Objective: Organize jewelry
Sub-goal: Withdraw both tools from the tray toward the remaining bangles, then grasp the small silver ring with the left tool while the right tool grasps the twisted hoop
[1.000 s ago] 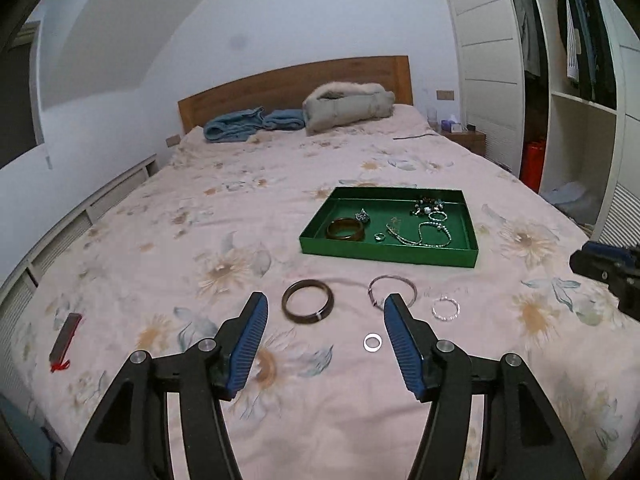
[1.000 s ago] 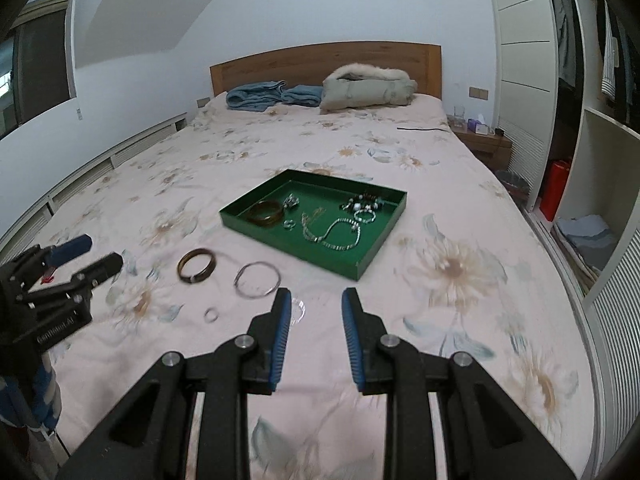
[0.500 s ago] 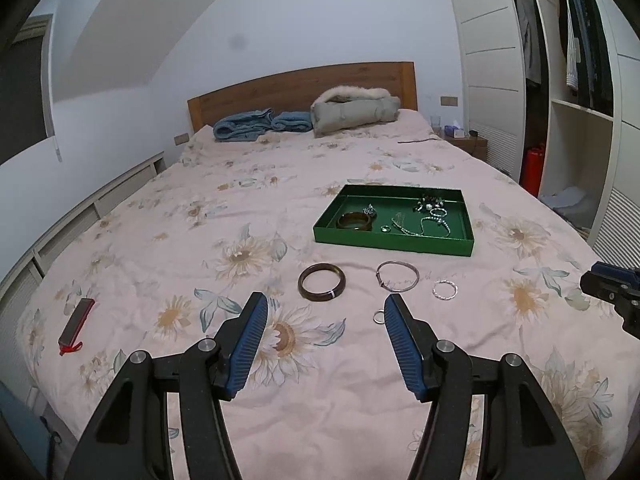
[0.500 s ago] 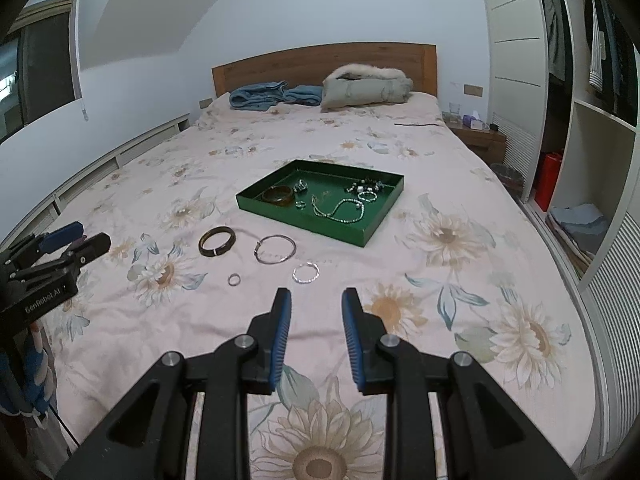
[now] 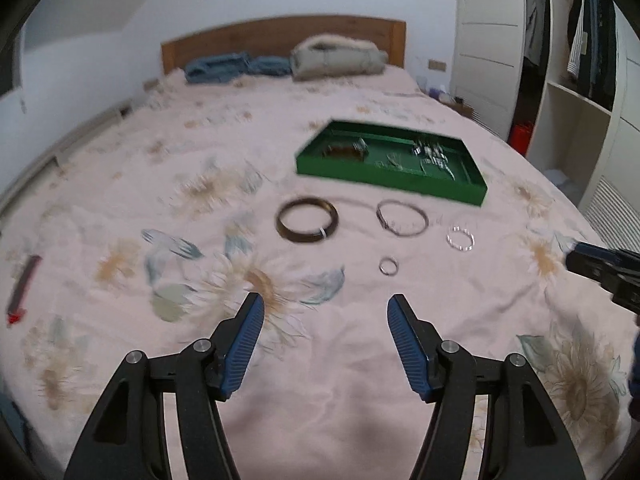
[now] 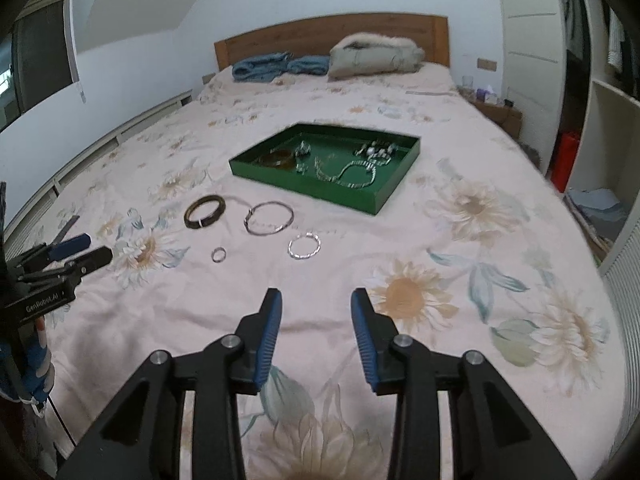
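Note:
A green tray [image 5: 384, 180] [image 6: 352, 196] holding several jewelry pieces lies on the bed. In front of it lie a dark brown bangle [image 5: 307, 220] [image 6: 204, 212], a thin silver bangle [image 5: 402, 217] [image 6: 269, 218], a sparkly silver bracelet [image 5: 460, 238] [image 6: 304, 245] and a small ring [image 5: 389, 266] [image 6: 219, 255]. My left gripper [image 5: 324, 316] is open and empty, short of the ring. My right gripper [image 6: 316, 308] is open and empty, short of the bracelet. Each gripper shows in the other's view: the right one [image 5: 600, 266], the left one [image 6: 80, 252].
The bed has a pink floral cover [image 6: 440, 240], with folded blue cloth [image 6: 276, 66] and a grey bundle [image 6: 374, 56] at the wooden headboard. A dark and red object [image 5: 22, 288] lies at the bed's left edge. A wardrobe [image 5: 580, 80] stands right.
Both grippers have moved forward, closer to the loose jewelry. The right gripper's jaws have opened wider. The jewelry has not moved.

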The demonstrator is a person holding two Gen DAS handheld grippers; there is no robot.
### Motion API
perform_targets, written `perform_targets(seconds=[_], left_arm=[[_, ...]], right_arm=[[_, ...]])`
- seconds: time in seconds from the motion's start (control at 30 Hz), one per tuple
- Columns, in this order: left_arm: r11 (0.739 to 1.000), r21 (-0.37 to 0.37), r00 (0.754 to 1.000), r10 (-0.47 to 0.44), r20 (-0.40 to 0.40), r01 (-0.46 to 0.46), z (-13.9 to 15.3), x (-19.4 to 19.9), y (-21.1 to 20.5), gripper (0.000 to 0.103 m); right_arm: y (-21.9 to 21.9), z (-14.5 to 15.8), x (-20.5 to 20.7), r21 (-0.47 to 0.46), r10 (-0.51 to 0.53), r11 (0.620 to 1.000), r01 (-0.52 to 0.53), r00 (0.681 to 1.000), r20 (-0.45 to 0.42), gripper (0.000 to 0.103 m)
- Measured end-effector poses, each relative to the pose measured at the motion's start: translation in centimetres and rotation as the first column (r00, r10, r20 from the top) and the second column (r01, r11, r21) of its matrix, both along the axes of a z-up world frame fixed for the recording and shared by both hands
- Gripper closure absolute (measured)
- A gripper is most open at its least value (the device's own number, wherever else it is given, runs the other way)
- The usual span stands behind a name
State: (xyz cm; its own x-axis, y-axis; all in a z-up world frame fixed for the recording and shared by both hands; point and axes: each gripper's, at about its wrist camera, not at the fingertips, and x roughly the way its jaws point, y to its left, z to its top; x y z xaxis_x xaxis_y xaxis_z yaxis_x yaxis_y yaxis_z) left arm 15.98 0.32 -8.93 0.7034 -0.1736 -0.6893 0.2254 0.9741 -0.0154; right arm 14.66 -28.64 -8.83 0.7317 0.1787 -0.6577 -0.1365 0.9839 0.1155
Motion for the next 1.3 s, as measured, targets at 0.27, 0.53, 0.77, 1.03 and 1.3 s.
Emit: perform_targets(seconds=[0.27, 0.53, 0.77, 1.03, 1.3], left_arm=[[0.991, -0.039, 0.987, -0.128, -0.099, 0.125, -4.1, 5.2, -3.4, 0.042], [0.989, -0.006, 0.981, -0.146, -0.129, 0.147, -6.5, 8.8, -5.8, 0.051], [0.985, 0.003, 0.976, -0.171, -0.138, 0.173, -7.5, 9.5, -6.5, 0.077], [0.986, -0.024, 0.976, -0.169, -0.136, 0.167, -6.8, 9.1, -5.9, 0.084], [0.981, -0.098, 0.983, -0.175, -0.062, 0.169, -2.1, 11.1, -5.7, 0.084]], right_arm=[[1.2, -5.1, 7.4, 0.027, 0.060, 0.998, -0.058, 0.995, -0.082, 0.069], [3.1, -7.5, 12.3, -0.003, 0.130, 0.991, -0.132, 0.985, -0.112, 0.059], [4.4, -8.1, 14.1, -0.086, 0.148, 0.984, -0.159, 0.981, -0.123, 0.060], [4.5, -8.0, 12.8, -0.105, 0.146, 0.982, -0.157, 0.983, -0.109, 0.066], [2.7, -4.2, 11.5, -0.055, 0.110, 0.992, -0.111, 0.994, -0.014, 0.066]])
